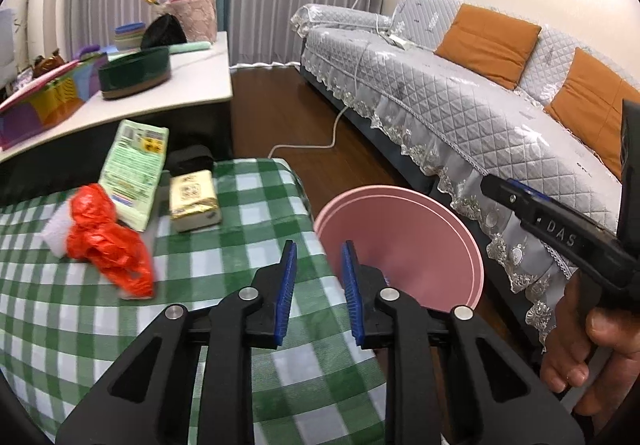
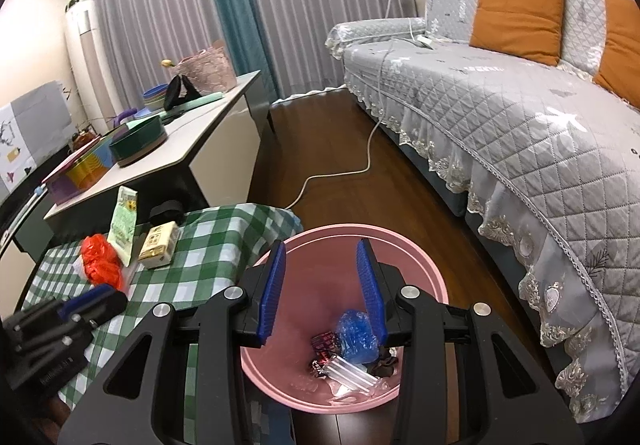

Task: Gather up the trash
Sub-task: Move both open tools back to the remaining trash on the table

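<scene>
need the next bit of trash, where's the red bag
The red bag lies crumpled on the checked cloth, left in both views, just left of the green packet and partly over a white wad.

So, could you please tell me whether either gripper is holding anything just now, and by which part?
Nothing is held. The left gripper stands open over the checked table edge, and the right gripper stands open above the pink bin, both empty.

— How does the left gripper (image 1: 319, 245) stand?
— Its blue pads (image 1: 287, 287) are a little apart, with nothing between them, and it points forward and down.
— And the right gripper (image 2: 321, 245)?
— Its jaws are wider apart, also empty, tilted down. A bare hand (image 1: 580, 349) grips its handle from below.
</scene>
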